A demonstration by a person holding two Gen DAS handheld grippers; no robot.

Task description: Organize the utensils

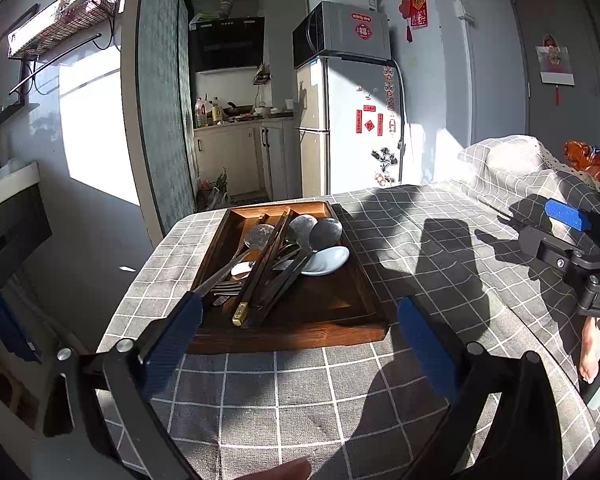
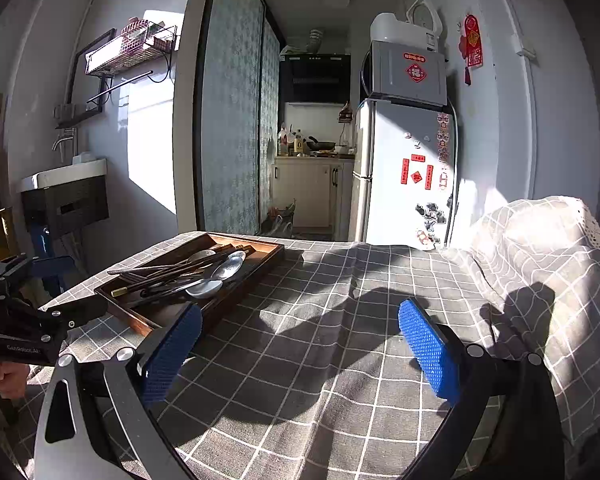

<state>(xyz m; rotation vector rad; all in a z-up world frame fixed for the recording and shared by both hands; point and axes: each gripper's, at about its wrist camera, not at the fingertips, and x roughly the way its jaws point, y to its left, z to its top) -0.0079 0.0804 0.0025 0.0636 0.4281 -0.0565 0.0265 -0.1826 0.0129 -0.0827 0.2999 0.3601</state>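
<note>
A dark wooden tray (image 1: 324, 320) lies on the grey checked tablecloth (image 1: 300, 392). In it is a mixed heap: metal spoons (image 1: 300, 228), dark chopsticks (image 1: 268, 264), a fork (image 1: 224, 290) and a white ceramic spoon (image 1: 326, 260). My left gripper (image 1: 300, 320) is open and empty, just in front of the tray's near edge. My right gripper (image 2: 300, 324) is open and empty over bare cloth, right of the tray (image 2: 252, 268); it shows at the right edge of the left wrist view (image 1: 568, 216).
A pillow under checked cloth (image 2: 540, 248) rises at the table's right. A fridge (image 2: 404, 176) with a microwave on top stands behind the table. A sink (image 2: 64, 184) is at the left wall. A kitchen counter (image 1: 240, 120) lies beyond the doorway.
</note>
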